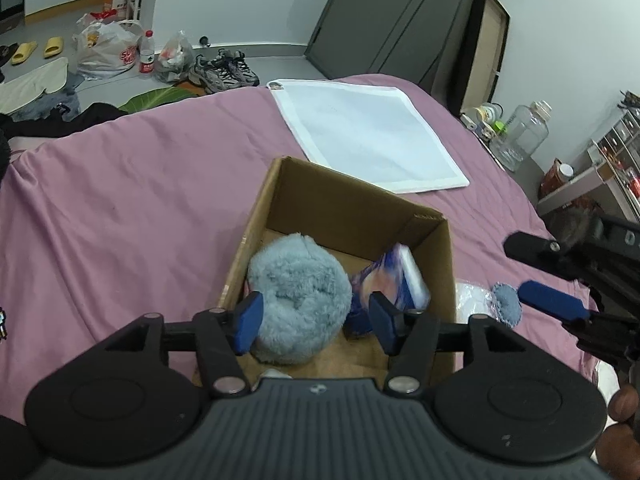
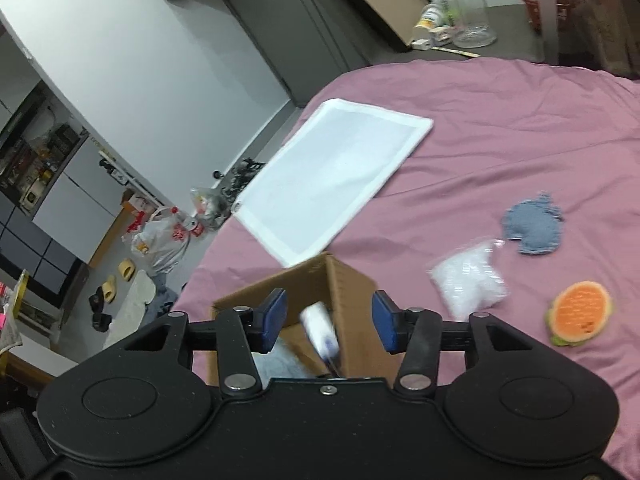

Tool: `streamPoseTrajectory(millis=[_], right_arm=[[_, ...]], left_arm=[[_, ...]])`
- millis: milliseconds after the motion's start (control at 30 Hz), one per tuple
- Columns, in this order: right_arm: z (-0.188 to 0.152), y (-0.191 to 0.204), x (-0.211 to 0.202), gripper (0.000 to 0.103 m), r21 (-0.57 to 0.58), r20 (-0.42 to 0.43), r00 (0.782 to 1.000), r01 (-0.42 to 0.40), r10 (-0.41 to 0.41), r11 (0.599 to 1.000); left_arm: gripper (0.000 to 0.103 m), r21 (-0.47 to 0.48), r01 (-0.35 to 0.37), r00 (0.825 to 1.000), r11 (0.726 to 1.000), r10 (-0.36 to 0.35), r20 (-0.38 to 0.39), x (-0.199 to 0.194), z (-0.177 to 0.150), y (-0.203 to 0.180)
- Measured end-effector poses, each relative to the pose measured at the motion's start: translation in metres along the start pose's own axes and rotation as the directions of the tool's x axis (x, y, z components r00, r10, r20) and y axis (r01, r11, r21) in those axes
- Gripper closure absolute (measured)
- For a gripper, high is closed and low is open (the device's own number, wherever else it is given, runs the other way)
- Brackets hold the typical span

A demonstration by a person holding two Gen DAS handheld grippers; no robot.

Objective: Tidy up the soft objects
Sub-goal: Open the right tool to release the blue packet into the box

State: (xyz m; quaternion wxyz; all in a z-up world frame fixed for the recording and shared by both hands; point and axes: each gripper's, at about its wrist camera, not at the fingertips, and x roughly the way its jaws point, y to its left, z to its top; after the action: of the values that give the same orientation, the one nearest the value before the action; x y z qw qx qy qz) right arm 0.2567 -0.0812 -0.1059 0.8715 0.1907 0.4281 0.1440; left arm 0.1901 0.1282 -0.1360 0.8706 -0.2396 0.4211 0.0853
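So far, boxed in my brown cardboard box [image 1: 280, 200]: fluffy grey-blue plush ball [image 1: 298, 294], blue-white tissue packet [image 1: 394, 280]. Outstanding on the bed: clear plastic bag [image 2: 468, 280], denim patch [image 2: 534, 226], orange burger plush [image 2: 580, 312]. My left gripper [image 1: 314, 322] and right gripper [image 2: 330, 320] are both spread, empty.

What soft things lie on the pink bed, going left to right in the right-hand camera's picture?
White flat bag → cardboard box → clear plastic packet → blue denim piece → orange burger-shaped toy.

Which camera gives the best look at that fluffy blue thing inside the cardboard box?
The left wrist view. It looks down into the cardboard box, so the fluffy blue thing shows almost whole, sitting between the open left gripper fingers. In the right wrist view only a blurred grey-blue sliver of it shows, mostly hidden behind the gripper body.
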Motion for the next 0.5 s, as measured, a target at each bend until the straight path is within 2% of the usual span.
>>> streamPoseTrajectory(millis=[133,500], right_arm=[[0.001,-0.019,-0.015,0.049,0.000,0.014,0.999,0.032,-0.032,1.000],[0.008,-0.057,-0.050,0.031,-0.056,0.037,0.998,0.048,-0.046,0.997]], left_arm=[[0.038,0.036,-0.014,1.000,0.999,0.014,0.017,-0.003,-0.002,-0.007],[0.038,0.141,-0.075,0.997,0.987,0.070,0.035,-0.009,-0.009,-0.041]])
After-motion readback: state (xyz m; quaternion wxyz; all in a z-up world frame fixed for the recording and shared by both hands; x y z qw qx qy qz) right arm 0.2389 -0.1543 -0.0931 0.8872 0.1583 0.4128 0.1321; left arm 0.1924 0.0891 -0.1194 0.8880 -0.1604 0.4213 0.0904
